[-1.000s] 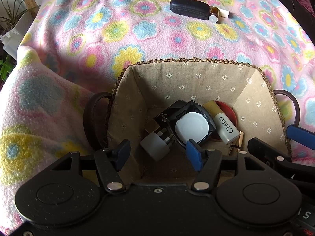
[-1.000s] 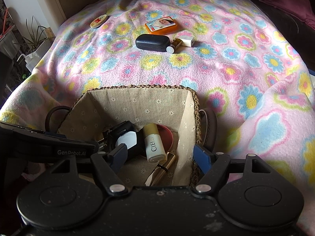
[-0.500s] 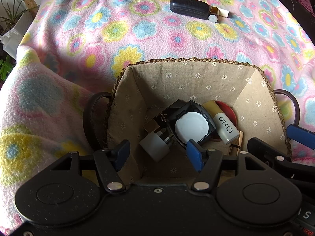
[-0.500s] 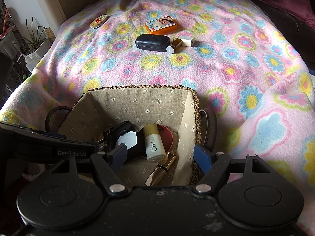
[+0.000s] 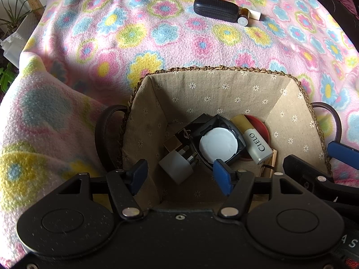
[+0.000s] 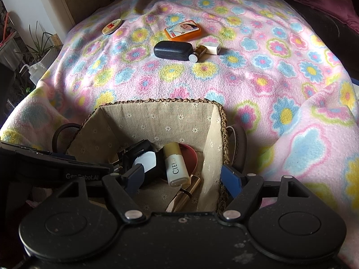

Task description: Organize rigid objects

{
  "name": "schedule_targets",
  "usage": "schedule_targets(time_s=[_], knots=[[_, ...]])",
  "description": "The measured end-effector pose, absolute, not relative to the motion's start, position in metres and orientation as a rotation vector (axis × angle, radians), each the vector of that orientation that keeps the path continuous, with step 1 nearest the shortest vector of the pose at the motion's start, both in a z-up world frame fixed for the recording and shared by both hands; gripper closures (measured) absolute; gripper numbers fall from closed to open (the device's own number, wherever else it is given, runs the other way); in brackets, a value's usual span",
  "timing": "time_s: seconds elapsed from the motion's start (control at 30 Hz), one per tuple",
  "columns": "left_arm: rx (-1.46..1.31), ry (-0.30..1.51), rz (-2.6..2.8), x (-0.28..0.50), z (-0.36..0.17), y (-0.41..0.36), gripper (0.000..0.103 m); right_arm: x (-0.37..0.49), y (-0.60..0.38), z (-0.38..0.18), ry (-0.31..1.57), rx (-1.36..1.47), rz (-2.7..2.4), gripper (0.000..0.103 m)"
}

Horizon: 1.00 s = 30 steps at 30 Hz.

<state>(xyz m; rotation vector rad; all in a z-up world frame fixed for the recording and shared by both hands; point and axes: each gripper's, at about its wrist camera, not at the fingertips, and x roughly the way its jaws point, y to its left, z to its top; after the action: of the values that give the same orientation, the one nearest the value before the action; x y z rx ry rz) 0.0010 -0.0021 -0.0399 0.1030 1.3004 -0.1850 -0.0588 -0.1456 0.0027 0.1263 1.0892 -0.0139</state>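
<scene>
Both hand-held grippers over the basket, released, nothing gripped.
Left hand-held gripper (image 5: 180,176) and right hand-held gripper (image 6: 182,178) hovering, pads apart; lined basket (image 5: 224,89) on flowered blanket (image 6: 258,85); inside, black compact (image 5: 218,143) beside CIELO tube (image 6: 175,164); farther off, dark case (image 6: 172,50), orange tin (image 6: 182,30).

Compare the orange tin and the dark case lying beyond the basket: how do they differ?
Colour: the orange tin is bright orange with a printed picture on its lid; the dark case is plain and near-black. Shape: the tin is a flat rounded rectangle; the case is longer and domed. Neighbours: the tin lies alone; a small amber bottle lies against the case's end. Both lie closed on the floral blanket, outside the basket.
</scene>
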Motion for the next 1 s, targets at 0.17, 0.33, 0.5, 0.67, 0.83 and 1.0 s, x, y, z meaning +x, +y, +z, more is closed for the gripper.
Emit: schedule_targets(time_s=[0.17, 0.33, 0.5, 0.67, 0.83, 1.0], knots=[[0.119, 1.28, -0.175, -0.001, -0.036, -0.003, 0.041, -0.062, -0.145, 0.008, 1.059, 0.121, -0.023, 0.027], [0.131, 1.249, -0.182, -0.001, -0.029, -0.003, 0.035, -0.066, -0.141, 0.018, 0.995, 0.075, -0.028, 0.02], [0.108, 1.22, -0.209, 0.005, -0.018, -0.002, 0.023, -0.066, -0.146, 0.029, 0.932, 0.084, -0.018, 0.011], [0.13, 1.161, -0.206, 0.021, -0.007, -0.004, 0.023, -0.054, -0.154, 0.039, 0.864, 0.011, -0.027, 0.002], [0.151, 1.139, -0.206, 0.046, -0.003, -0.007, 0.022, -0.035, -0.165, 0.04, 0.796, -0.056, -0.064, 0.003], [0.153, 1.137, -0.204, 0.067, -0.004, -0.008, 0.022, -0.012, -0.181, 0.034, 0.749, -0.059, -0.078, 0.004]])
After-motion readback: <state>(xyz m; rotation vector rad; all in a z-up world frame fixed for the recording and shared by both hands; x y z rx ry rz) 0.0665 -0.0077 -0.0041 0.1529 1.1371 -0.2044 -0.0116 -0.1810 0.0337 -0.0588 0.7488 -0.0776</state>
